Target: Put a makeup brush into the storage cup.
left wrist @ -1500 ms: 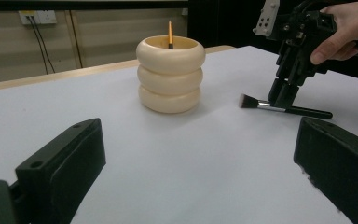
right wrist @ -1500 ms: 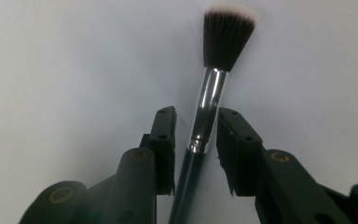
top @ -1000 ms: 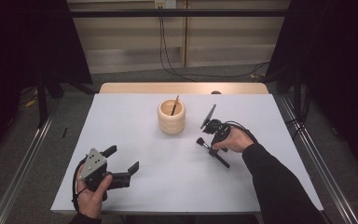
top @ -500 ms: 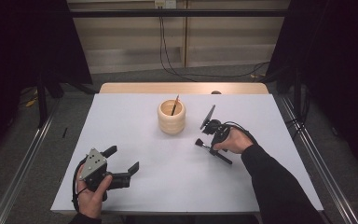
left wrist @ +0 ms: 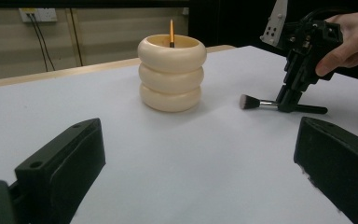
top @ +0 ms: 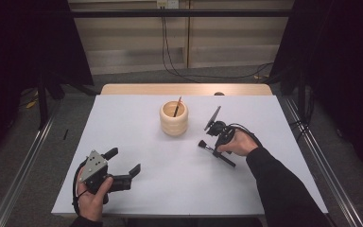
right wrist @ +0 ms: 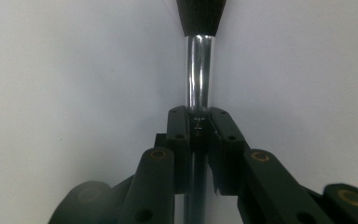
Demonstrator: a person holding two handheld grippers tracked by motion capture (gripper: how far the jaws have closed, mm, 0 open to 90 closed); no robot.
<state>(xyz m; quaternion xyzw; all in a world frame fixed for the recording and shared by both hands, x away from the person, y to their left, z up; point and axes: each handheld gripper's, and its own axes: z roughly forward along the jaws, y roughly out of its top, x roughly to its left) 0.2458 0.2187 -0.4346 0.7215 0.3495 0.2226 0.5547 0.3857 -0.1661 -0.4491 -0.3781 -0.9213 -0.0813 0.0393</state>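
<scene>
Right gripper [top: 216,146], seen from above and in its own view: jaws closed to a narrow slit upon the makeup brush [top: 216,152], clamped just behind the bright metal ferrule [right wrist: 199,74], with the dark bristle head [right wrist: 200,16] protruding beyond the tips. Brush lying flat on the white table [top: 170,189], to the right of and nearer than the holder [top: 174,118], close but apart from it; bristles pointing toward the holder side, black handle trailing away from it. Gripper tilted steeply down onto the brush, gripped by the person's right hand [top: 238,143], grey plate raised, cable looping behind.

Left gripper [top: 123,163], seen from above: jaws spread wide, gripping nothing, touching nothing between them; carried in the left hand [top: 92,201] well apart from the holder, toward the near left edge of the table. Left gripper view: both black jaws at the lower corners, bare table between.

Holder: cream, three stacked rounded rings, upright near the middle of the table toward its far edge. Thin orange-tipped stick [left wrist: 171,32] standing inside, leaning on the rim.

No legible brand, label or writing on grippers, brush or holder.
</scene>
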